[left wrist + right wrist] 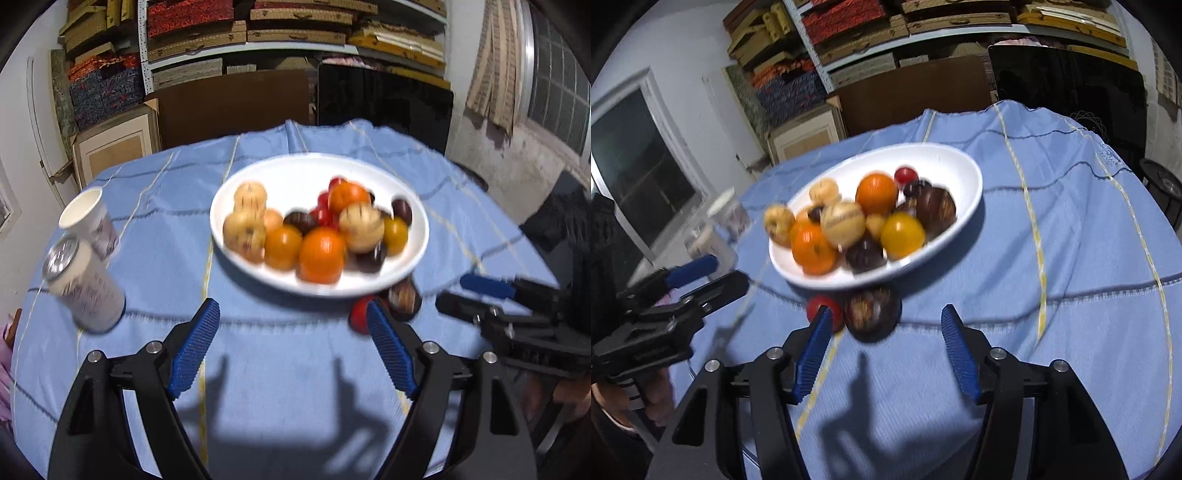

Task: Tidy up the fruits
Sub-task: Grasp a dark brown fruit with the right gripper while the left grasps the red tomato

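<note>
A white plate (303,166) (945,158) on the blue tablecloth holds several fruits: oranges (321,254), tan apples, dark plums and small red ones. A dark brown fruit (872,312) (404,297) and a small red fruit (820,305) (359,314) lie on the cloth just in front of the plate. My left gripper (293,314) is open and empty above the cloth, short of the plate. My right gripper (884,317) is open and empty, with the dark fruit just ahead of its fingertips. Each gripper shows at the side of the other's view.
A drink can (83,284) and a paper cup (90,218) stand on the left of the table (166,229). Shelves with stacked boxes (295,33) and a dark panel stand behind the table. A window is at the right.
</note>
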The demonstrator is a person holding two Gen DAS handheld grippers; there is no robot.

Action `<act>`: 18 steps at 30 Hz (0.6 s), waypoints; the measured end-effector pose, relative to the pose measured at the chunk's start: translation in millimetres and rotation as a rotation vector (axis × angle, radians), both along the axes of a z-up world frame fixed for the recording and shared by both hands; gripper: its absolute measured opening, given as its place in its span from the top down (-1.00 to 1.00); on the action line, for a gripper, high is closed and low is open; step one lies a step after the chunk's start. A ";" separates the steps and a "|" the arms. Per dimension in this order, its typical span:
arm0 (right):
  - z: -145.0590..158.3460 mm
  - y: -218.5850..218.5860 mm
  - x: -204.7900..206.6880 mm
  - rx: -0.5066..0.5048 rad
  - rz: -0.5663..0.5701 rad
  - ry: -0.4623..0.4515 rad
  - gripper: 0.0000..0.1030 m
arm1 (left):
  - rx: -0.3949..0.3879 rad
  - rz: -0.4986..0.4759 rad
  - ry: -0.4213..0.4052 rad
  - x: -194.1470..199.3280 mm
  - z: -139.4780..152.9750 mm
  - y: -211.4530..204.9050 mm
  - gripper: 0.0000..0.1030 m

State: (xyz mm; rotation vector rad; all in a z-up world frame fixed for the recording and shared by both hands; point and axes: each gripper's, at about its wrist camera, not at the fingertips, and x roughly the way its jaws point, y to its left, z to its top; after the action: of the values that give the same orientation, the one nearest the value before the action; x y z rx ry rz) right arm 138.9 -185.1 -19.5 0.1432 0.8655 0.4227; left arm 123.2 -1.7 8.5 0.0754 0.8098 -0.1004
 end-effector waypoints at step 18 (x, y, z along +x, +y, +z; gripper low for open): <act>-22.4 51.6 11.8 -0.277 0.043 -0.018 -0.20 | -0.066 0.024 0.075 -10.3 -29.8 19.2 -0.54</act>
State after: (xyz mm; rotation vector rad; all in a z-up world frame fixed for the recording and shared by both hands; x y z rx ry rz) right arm 150.7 -133.5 -41.9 -0.1342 0.9020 0.3395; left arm 112.9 17.5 -21.3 -0.0008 0.8810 -0.1079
